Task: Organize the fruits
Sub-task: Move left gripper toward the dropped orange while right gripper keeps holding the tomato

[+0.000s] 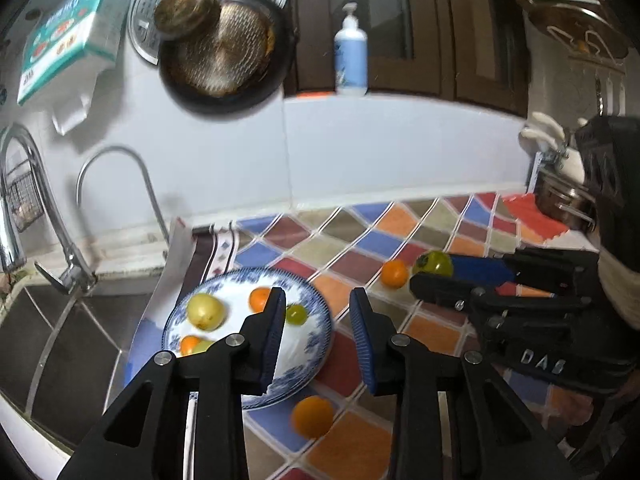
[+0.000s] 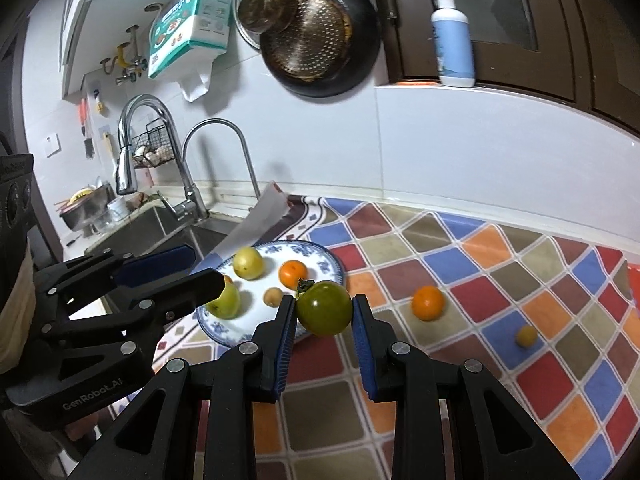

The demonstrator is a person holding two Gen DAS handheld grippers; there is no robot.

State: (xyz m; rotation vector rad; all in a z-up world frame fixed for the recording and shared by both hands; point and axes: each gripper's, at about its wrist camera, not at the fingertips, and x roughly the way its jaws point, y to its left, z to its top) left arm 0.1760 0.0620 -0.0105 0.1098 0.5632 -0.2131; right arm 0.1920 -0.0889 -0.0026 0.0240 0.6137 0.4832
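A blue-and-white plate point(image 1: 316, 312) point(image 2: 334, 260) on the tiled counter holds several fruits: a yellow-green one point(image 1: 206, 311) point(image 2: 248, 263), an orange point(image 1: 260, 298) point(image 2: 293, 273), and smaller ones. My left gripper point(image 1: 318, 312) is open and empty over the plate's right edge; it shows in the right wrist view point(image 2: 200, 270). My right gripper point(image 2: 324, 306) is shut on a green tomato point(image 2: 324, 308) point(image 1: 434, 263), held above the counter right of the plate. Loose oranges lie on the counter point(image 1: 312, 416) point(image 1: 394, 274) point(image 2: 428, 303), with a small yellow fruit point(image 2: 526, 336).
A steel sink point(image 1: 60, 340) with two faucets point(image 1: 120, 184) lies left of the plate. Pans point(image 1: 224, 48) and a tissue pack point(image 1: 72, 36) hang on the wall. A soap bottle point(image 1: 351, 52) stands on the ledge. A pot point(image 1: 564, 200) sits at far right.
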